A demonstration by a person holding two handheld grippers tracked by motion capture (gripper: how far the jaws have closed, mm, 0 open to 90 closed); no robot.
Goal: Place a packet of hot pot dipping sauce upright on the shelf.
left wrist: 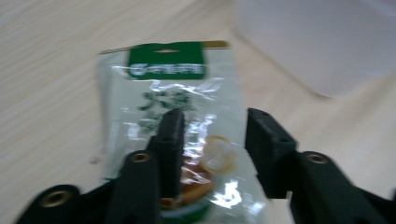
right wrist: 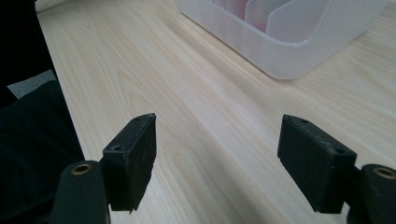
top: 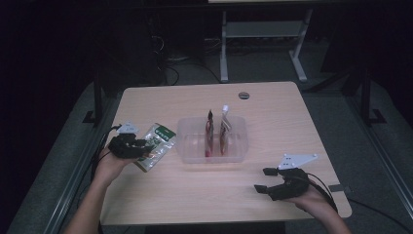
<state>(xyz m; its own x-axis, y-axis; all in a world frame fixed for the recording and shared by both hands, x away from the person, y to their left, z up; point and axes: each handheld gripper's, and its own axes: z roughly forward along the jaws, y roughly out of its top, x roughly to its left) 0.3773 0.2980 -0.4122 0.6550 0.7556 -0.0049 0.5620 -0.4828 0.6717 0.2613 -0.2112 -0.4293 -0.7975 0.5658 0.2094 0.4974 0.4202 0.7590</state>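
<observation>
A green-and-white snack packet (top: 158, 143) lies flat on the wooden table, left of a clear plastic bin (top: 187, 146). My left gripper (top: 142, 145) hovers over the packet's near end. In the left gripper view its jaws stand open, with the packet (left wrist: 168, 70) under and between the fingertips of the left gripper (left wrist: 215, 135). Two packets stand upright in the bin, one dark red (top: 210, 131) and one white-topped (top: 225, 127). My right gripper (top: 265, 179) rests near the front right of the table, open and holding nothing. In its own view the right gripper (right wrist: 219, 149) points toward the bin (right wrist: 289, 42).
A round grey grommet (top: 244, 95) sits near the table's far edge. A strip of tape (top: 337, 187) lies by the right front edge. Bare wood lies between the bin and the right gripper. A white desk frame (top: 224, 48) stands on the floor behind.
</observation>
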